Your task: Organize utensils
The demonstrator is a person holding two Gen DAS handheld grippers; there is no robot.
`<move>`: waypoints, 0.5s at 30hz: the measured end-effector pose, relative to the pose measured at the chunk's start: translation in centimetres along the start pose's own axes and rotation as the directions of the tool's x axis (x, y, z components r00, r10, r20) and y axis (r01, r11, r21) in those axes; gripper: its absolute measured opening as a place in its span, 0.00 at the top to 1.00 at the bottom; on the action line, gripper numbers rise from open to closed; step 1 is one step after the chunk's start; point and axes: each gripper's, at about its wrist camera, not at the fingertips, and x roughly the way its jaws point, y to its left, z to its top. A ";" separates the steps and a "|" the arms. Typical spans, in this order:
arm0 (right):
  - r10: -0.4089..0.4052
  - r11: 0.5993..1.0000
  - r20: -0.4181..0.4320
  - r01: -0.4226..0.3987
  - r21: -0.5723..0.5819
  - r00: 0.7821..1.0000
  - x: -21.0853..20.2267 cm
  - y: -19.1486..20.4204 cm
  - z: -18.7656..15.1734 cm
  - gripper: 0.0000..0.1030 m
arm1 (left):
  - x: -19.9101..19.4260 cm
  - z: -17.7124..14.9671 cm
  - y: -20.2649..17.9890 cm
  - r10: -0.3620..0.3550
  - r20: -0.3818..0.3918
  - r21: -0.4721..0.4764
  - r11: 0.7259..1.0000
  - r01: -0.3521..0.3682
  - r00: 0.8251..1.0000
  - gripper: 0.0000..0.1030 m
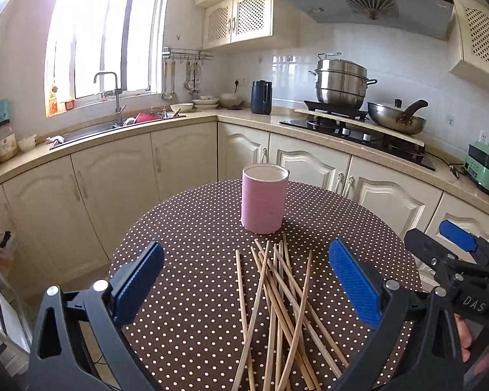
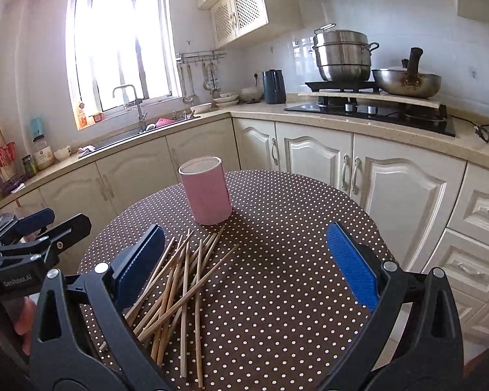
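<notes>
Nearest the lenses we see both grippers held above a round bench draped in a brown, white-dotted cloth [image 1: 192, 293]. The left gripper [image 1: 246, 280] has its blue-padded fingers spread wide apart with nothing between them; the right gripper [image 2: 244, 260] is likewise spread wide and empty. Each appears at the edge of the other's view — right gripper at the far right, left gripper at the far left.

Below them a loose pile of thin, pale wooden chopsticks [image 1: 277, 309] lies crossed on the cloth, under the left gripper and toward the left finger of the right one. Just beyond the tips stands an upright pink cylindrical holder [image 1: 264, 198], open-topped. Behind the bench run cream kitchen cabinets [image 2: 326, 159], a sink [image 1: 91, 130] and a stacked steel steamer pot [image 1: 340, 81].
</notes>
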 end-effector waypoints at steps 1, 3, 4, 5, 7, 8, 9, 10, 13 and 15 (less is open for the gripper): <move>0.002 1.000 0.001 -0.002 0.002 1.000 0.0 0.0 -0.1 0.05 | -0.1 0.0 0.0 0.007 0.000 -0.001 1.000 -0.007 1.000 0.04; 0.006 1.000 0.005 -0.006 0.002 1.000 -0.2 0.1 -0.1 0.05 | -0.2 0.0 0.1 0.009 0.005 -0.001 1.000 -0.009 1.000 0.04; 0.005 1.000 0.005 -0.005 0.001 1.000 -0.2 0.1 -0.1 0.05 | -0.1 0.0 0.2 0.003 0.004 -0.003 1.000 -0.003 1.000 0.04; 0.003 1.000 0.004 -0.003 -0.001 1.000 -0.2 0.2 -0.1 0.05 | -0.1 0.0 0.2 0.005 0.003 -0.005 1.000 -0.005 1.000 0.04; 0.003 1.000 0.005 -0.003 -0.002 1.000 -0.1 0.2 -0.1 0.05 | -0.1 -0.1 0.3 0.014 0.005 -0.009 1.000 -0.014 1.000 0.04; 0.007 1.000 0.007 -0.007 -0.004 1.000 -0.2 0.2 -0.2 0.05 | -0.1 -0.2 0.3 0.012 0.004 -0.010 1.000 -0.012 1.000 0.04; 0.008 1.000 0.007 -0.008 -0.006 1.000 -0.2 0.3 -0.2 0.05 | -0.1 -0.2 0.4 0.011 0.004 -0.011 1.000 -0.011 1.000 0.04; 0.007 1.000 0.007 -0.007 -0.007 1.000 -0.2 0.4 -0.2 0.05 | -0.1 -0.2 0.4 0.011 0.004 -0.010 1.000 -0.011 1.000 0.04; 0.009 1.000 0.001 -0.009 -0.005 1.000 -0.2 0.5 -0.2 0.05 | -0.1 -0.2 0.4 0.006 0.006 -0.010 1.000 -0.006 1.000 0.04; 0.017 1.000 -0.003 -0.017 -0.008 1.000 -0.2 0.6 -0.3 0.05 | -0.1 -0.3 0.4 0.008 0.008 -0.007 1.000 -0.008 1.000 0.04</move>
